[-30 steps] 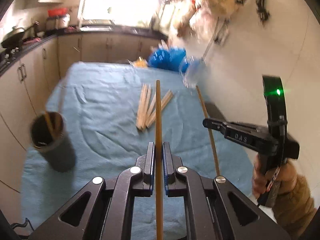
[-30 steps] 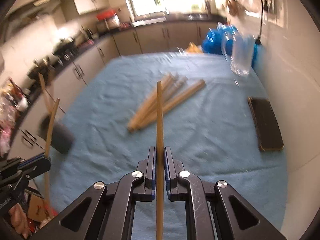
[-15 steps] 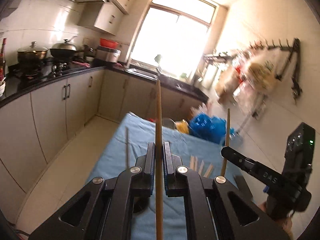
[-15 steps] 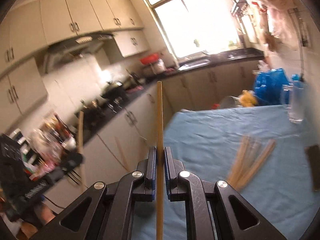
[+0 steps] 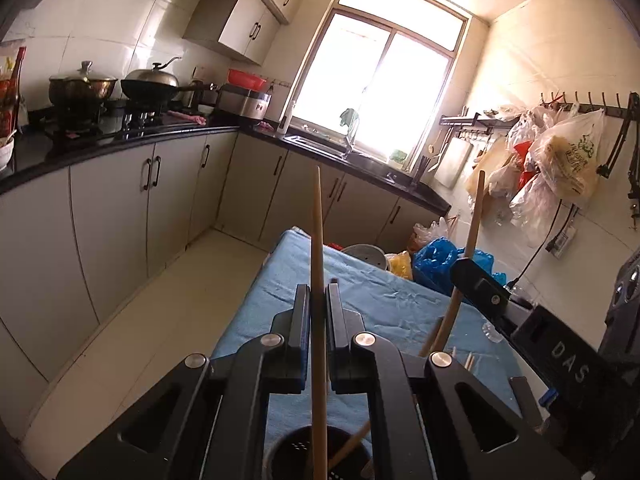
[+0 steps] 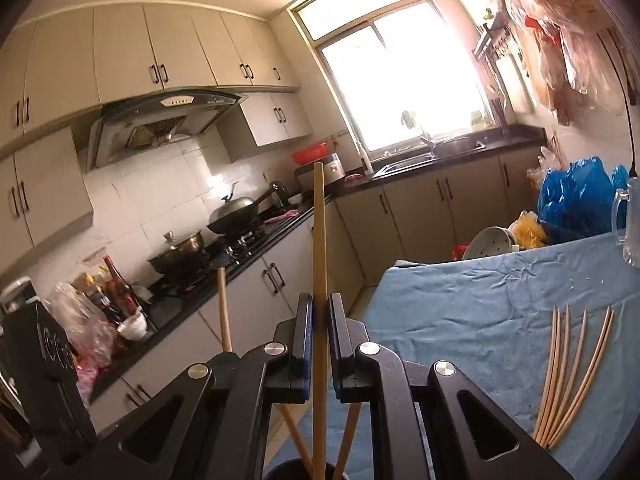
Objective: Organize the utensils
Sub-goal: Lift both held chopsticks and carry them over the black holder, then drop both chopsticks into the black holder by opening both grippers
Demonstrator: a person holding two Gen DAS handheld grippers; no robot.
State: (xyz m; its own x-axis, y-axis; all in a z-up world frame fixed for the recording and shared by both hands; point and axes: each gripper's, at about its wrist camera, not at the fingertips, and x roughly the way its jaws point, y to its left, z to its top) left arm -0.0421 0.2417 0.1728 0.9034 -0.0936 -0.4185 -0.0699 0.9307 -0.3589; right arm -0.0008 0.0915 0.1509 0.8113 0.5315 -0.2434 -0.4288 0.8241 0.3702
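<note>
My left gripper is shut on a wooden chopstick held upright, its lower end going down into the dark utensil cup right below the jaws. My right gripper is shut on another upright chopstick, its lower end in the same cup, which holds other sticks. In the left wrist view the right gripper and its chopstick stand close to the right. Several loose chopsticks lie on the blue cloth.
A glass mug and blue plastic bags stand at the table's far end. The kitchen counter with pots runs along the left. Bags hang on the right wall. The floor gap lies left of the table.
Both grippers have tilted up from looking down at the table to upright, and moved over the utensil cup. Each still holds its chopstick, whose lower end now reaches into the cup.
</note>
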